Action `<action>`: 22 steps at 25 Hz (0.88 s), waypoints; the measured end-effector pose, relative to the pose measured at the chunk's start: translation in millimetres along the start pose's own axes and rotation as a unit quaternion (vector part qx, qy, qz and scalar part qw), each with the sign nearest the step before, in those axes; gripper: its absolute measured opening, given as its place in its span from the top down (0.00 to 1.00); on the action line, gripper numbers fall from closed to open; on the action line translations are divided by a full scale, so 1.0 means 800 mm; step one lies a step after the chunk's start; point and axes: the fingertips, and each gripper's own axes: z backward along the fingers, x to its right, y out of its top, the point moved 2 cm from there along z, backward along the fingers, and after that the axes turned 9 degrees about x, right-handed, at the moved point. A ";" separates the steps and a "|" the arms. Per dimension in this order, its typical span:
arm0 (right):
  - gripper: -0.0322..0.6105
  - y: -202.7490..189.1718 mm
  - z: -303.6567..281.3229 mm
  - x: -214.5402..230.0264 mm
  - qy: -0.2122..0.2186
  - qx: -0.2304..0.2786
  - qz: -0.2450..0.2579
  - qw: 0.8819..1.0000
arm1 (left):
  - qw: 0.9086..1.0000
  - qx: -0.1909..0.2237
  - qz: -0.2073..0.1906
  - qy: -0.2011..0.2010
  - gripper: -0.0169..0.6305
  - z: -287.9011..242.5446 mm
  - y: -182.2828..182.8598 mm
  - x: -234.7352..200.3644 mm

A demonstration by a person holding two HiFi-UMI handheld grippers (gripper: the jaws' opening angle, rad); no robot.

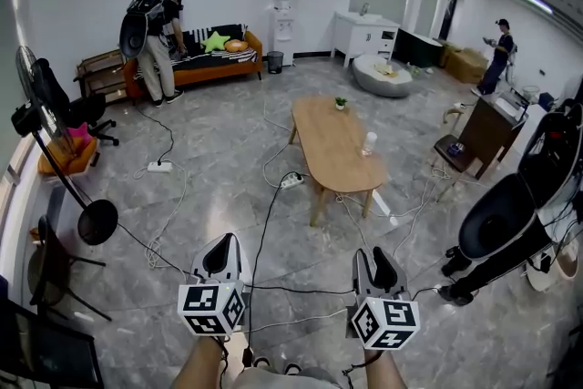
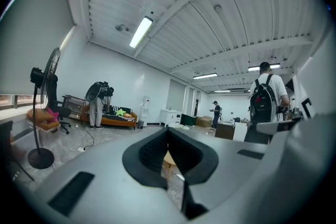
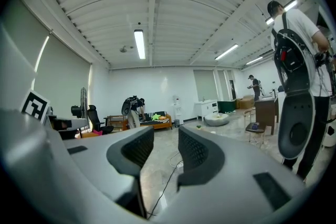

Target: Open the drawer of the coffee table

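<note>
The coffee table point(image 1: 337, 146) with an oval wooden top stands in the middle of the floor, well ahead of both grippers. No drawer shows from this side. A small plant point(image 1: 341, 103) and a white cup point(image 1: 369, 143) sit on it. My left gripper point(image 1: 222, 243) hangs at the bottom left, its jaws closed together with nothing in them; in the left gripper view point(image 2: 168, 131) the pads meet. My right gripper point(image 1: 375, 256) is at the bottom right, jaws apart, with only floor showing in the gap point(image 3: 166, 147). Both point level toward the table.
Cables and a power strip point(image 1: 291, 181) lie on the floor between me and the table. A standing fan point(image 1: 56, 164) is at the left, dark equipment point(image 1: 506, 223) at the right. A person point(image 1: 157, 36) bends at the sofa point(image 1: 205, 59); another person point(image 1: 497, 55) stands far right.
</note>
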 end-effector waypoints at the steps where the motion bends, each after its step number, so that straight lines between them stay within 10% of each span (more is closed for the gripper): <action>1: 0.72 -0.001 0.001 0.000 0.001 0.000 -0.001 1.000 | 1.000 -0.001 0.000 0.001 0.98 0.002 -0.001 0.000; 22: 0.30 -0.019 0.016 0.017 -0.004 0.002 -0.005 1.000 | 1.000 -0.011 -0.015 0.015 0.98 0.028 -0.010 0.009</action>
